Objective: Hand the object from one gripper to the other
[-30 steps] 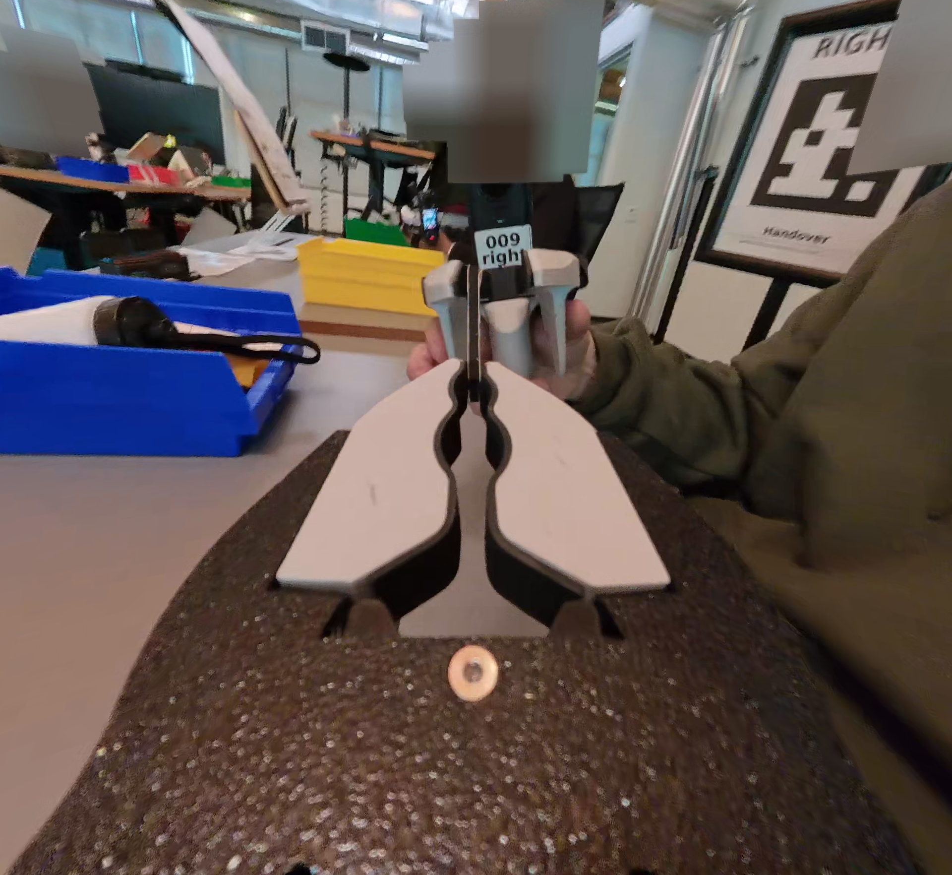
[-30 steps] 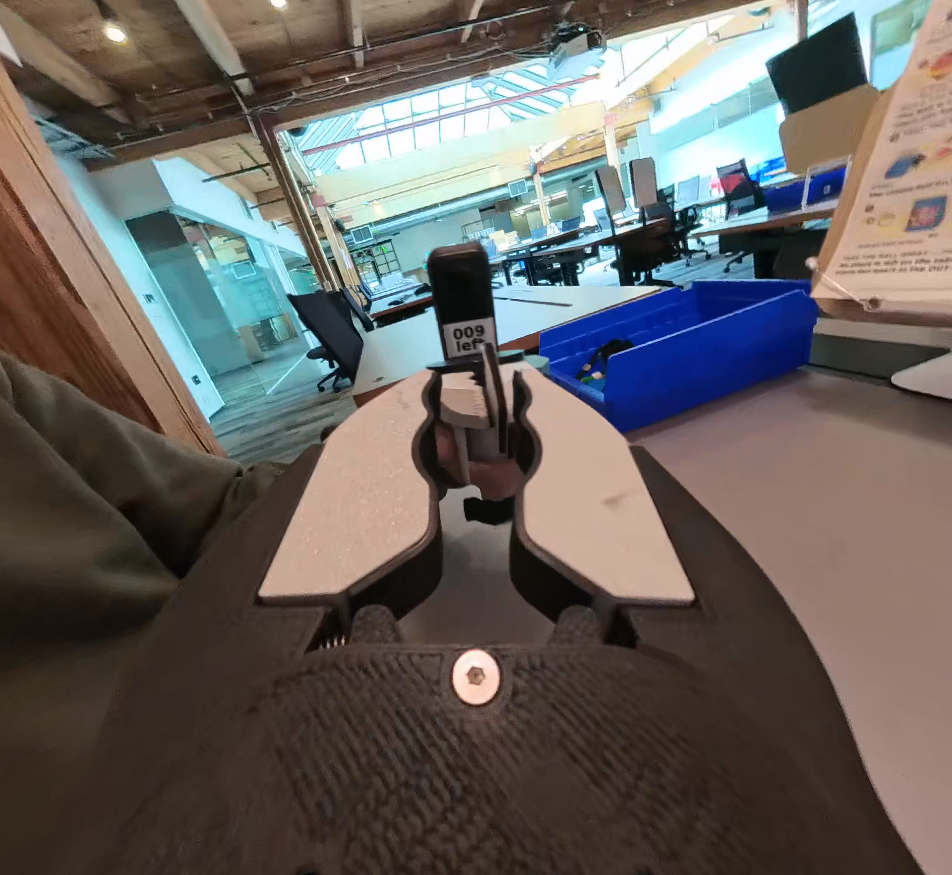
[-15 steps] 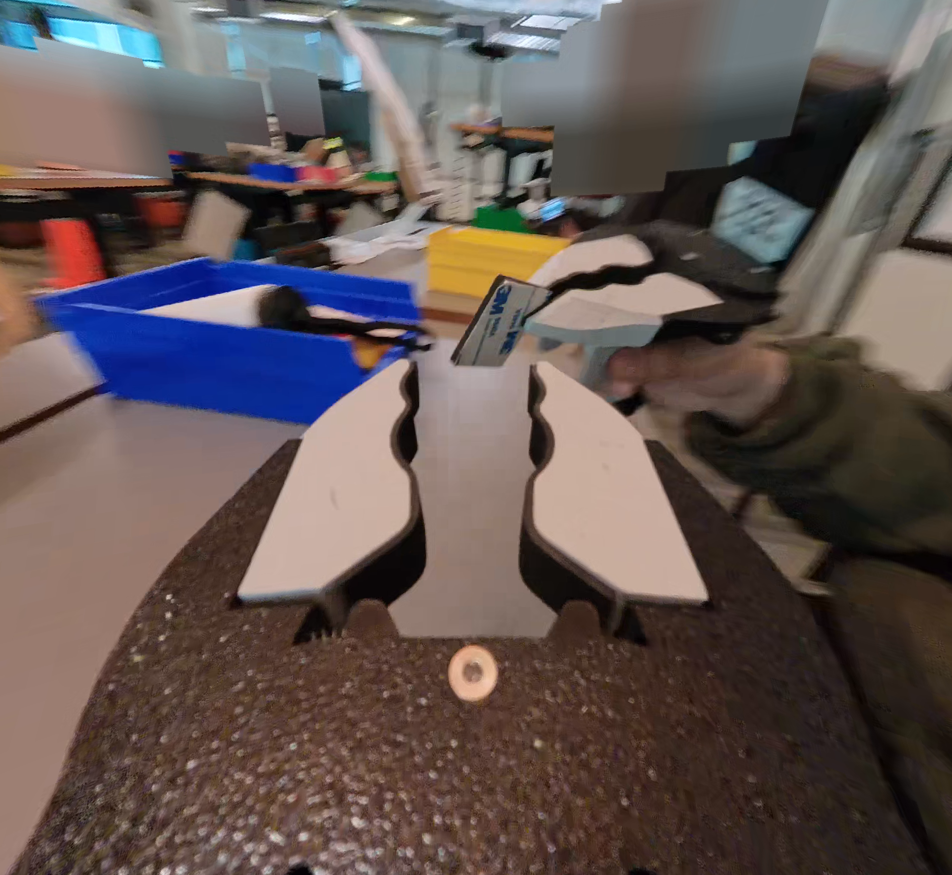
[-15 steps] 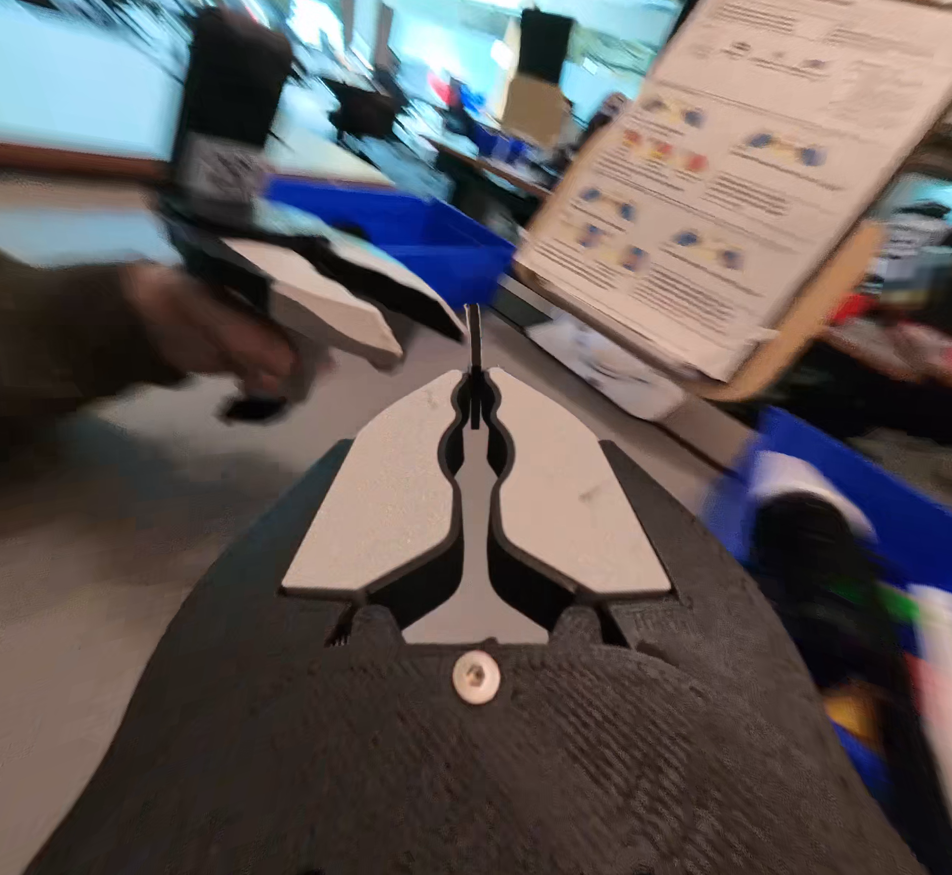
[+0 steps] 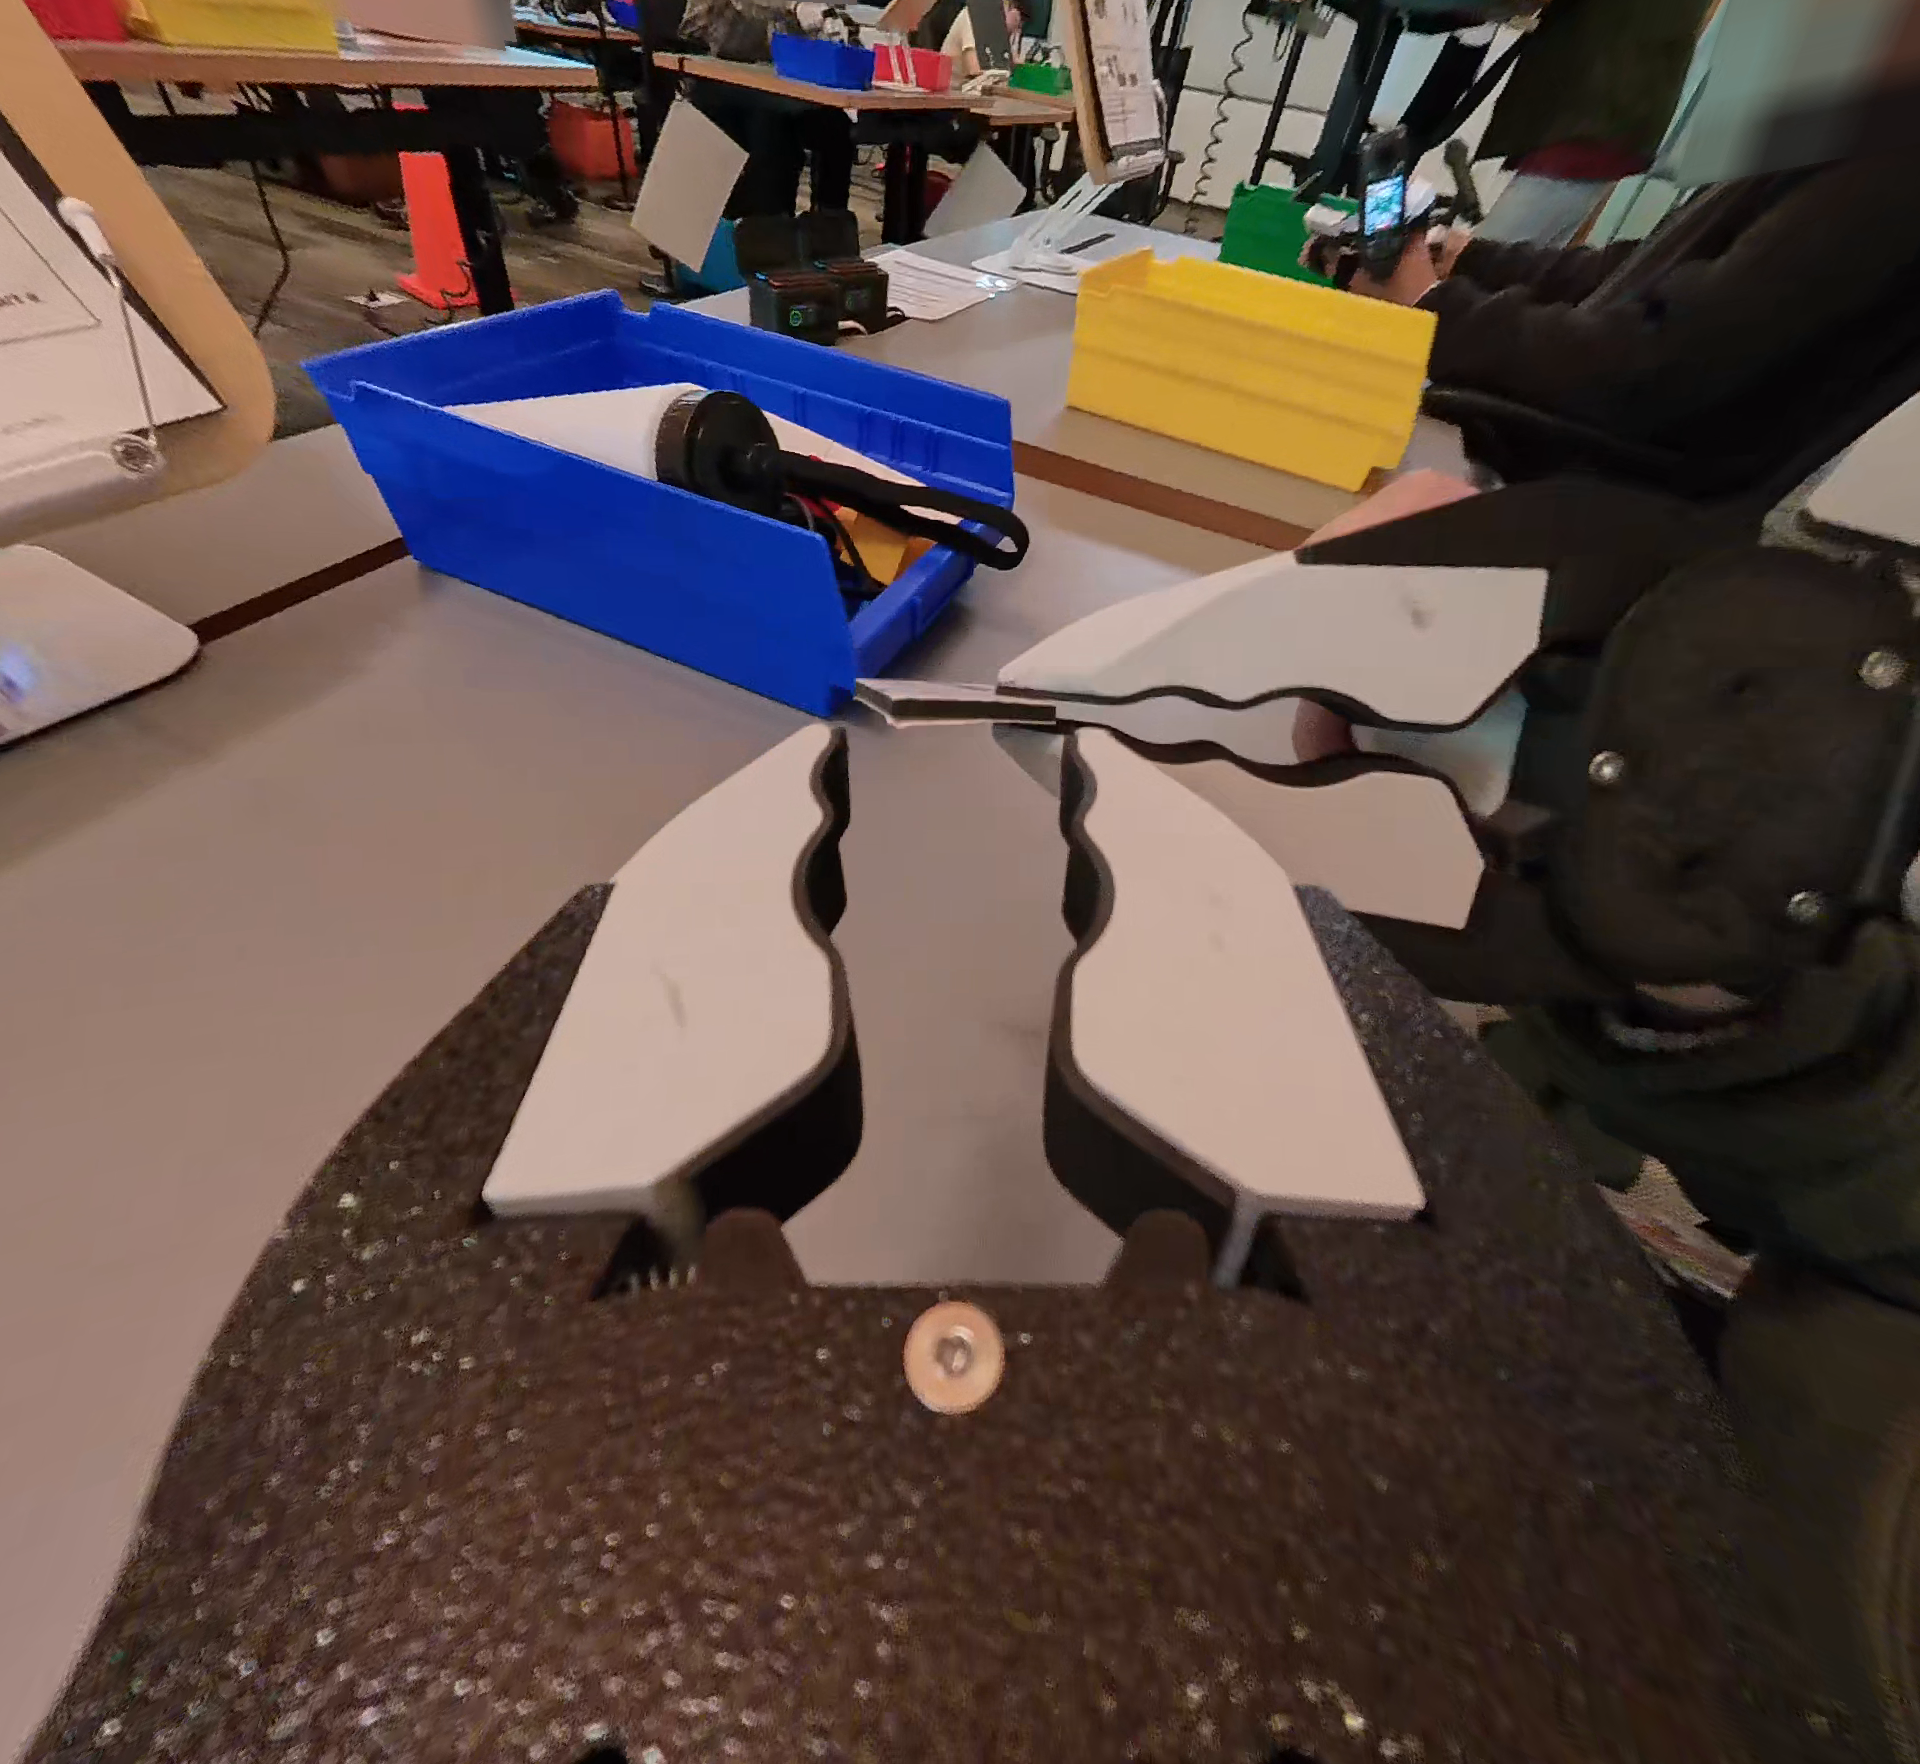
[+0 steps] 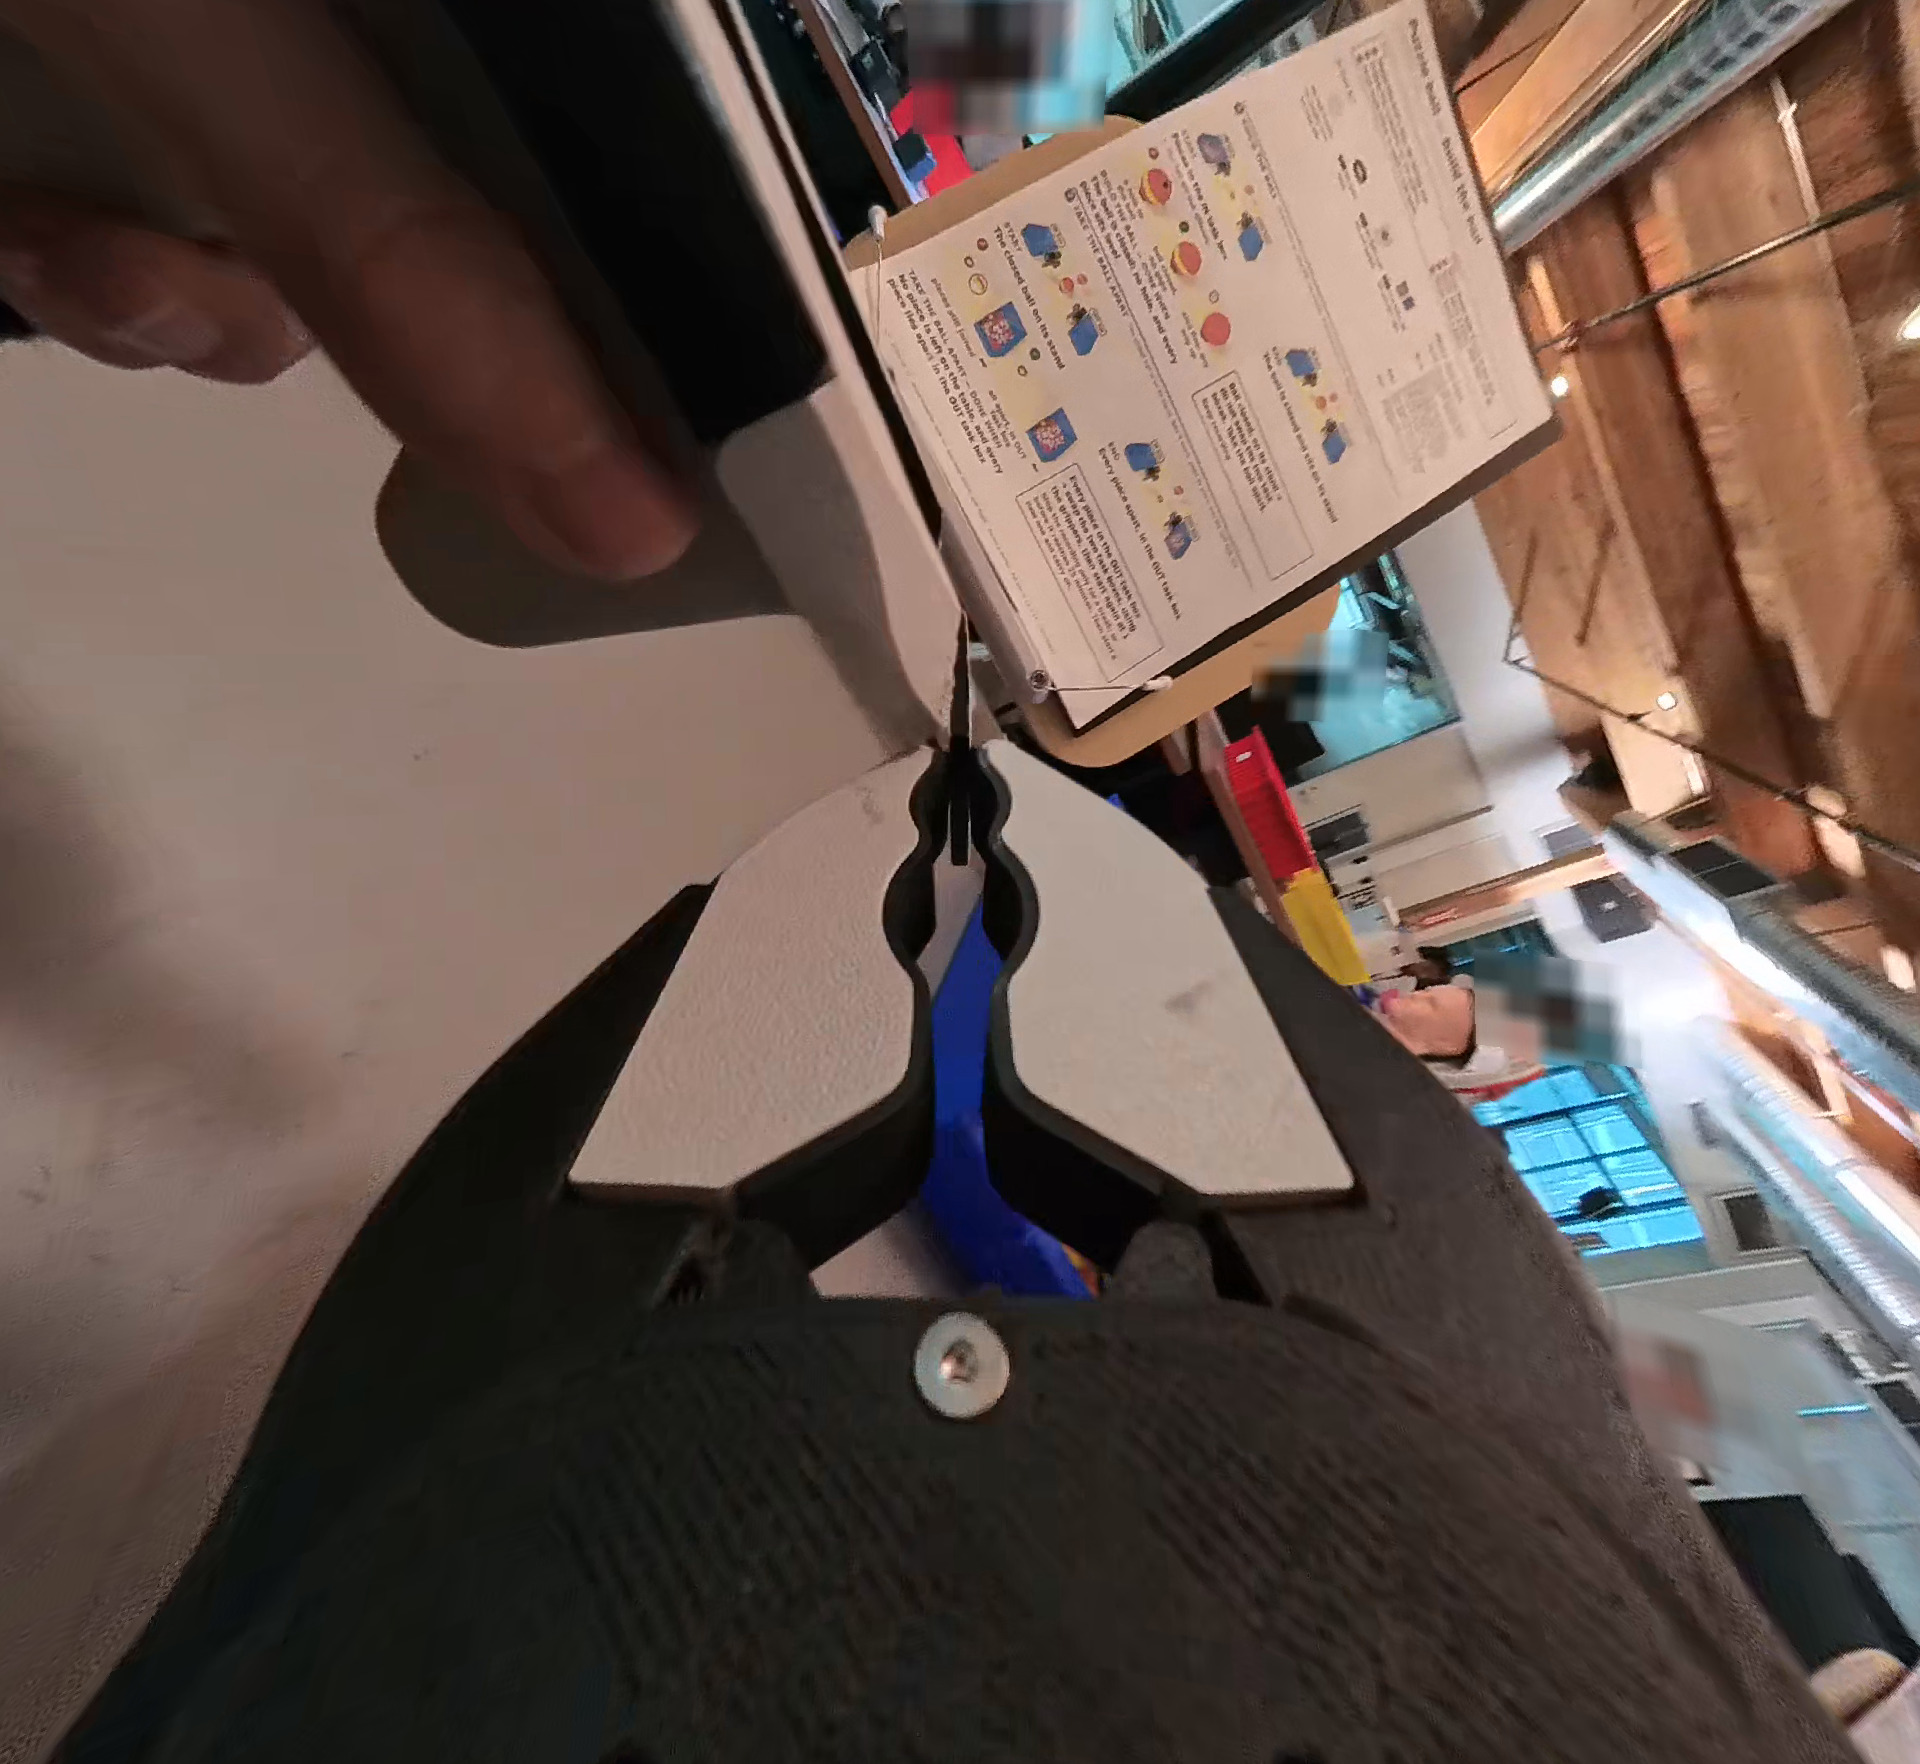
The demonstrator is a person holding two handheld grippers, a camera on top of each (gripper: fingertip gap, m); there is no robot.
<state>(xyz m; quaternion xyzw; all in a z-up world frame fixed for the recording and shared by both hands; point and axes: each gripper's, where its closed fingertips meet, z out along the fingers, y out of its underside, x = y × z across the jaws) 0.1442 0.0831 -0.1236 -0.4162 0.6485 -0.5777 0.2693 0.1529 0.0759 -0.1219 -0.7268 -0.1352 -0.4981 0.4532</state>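
A thin flat strip (image 5: pixel 923 698), grey on top with a black edge, is pinched in my right gripper (image 5: pixel 1013 708), which reaches in from the right, turned on its side. The strip lies level just past the tips of my left gripper (image 5: pixel 951 748), which is open and empty above the grey table (image 5: pixel 312 831). In the right wrist view my right gripper (image 6: pixel 958 764) is shut on the strip (image 6: pixel 958 706), seen edge-on as a dark line. A grey finger of the left gripper (image 6: pixel 821 530) and a person's hand (image 6: pixel 416 280) holding it fill the upper left.
A blue bin (image 5: pixel 623 519) with a white tube, black cap and black strap stands just beyond the grippers. A yellow bin (image 5: pixel 1247 364) sits at the back right. An instruction board (image 6: pixel 1226 343) on a stand rises at the left, its white base (image 5: pixel 62 644) on the table. Only a small space, under 4 cm, lies between the two pairs of fingers.
My left gripper opened and let go of the strip. My right gripper shut on it, rolled onto its side and swung toward the table; the strip went from upright to flat.
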